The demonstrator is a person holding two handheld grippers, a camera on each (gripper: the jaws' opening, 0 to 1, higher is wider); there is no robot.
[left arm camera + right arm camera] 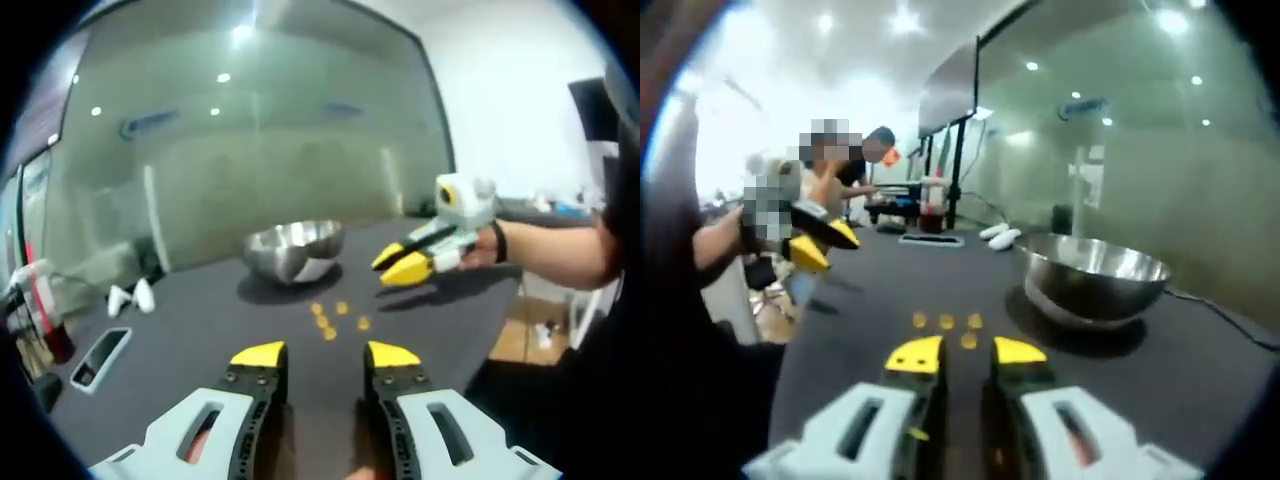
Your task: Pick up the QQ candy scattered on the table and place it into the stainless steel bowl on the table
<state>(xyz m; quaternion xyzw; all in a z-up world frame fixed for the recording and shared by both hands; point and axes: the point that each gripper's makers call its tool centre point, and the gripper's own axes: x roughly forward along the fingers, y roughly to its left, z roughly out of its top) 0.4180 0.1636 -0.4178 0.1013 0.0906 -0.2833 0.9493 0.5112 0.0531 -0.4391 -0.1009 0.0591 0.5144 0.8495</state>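
Note:
Several small orange QQ candies lie in a loose cluster on the dark table, just ahead of my left gripper, which is open and holds nothing. Behind them stands the stainless steel bowl. My right gripper, held in a person's hand, comes in from the right and hovers above the table near the bowl, its yellow jaws apart. In the right gripper view the candies sit right in front of my open right gripper. The bowl is to the right and the left gripper at the left.
Two white oblong items, a flat rectangular tray and a red-filled bottle stand at the table's far end. A cable runs past the bowl. A glass wall backs the table. People sit beyond the table end.

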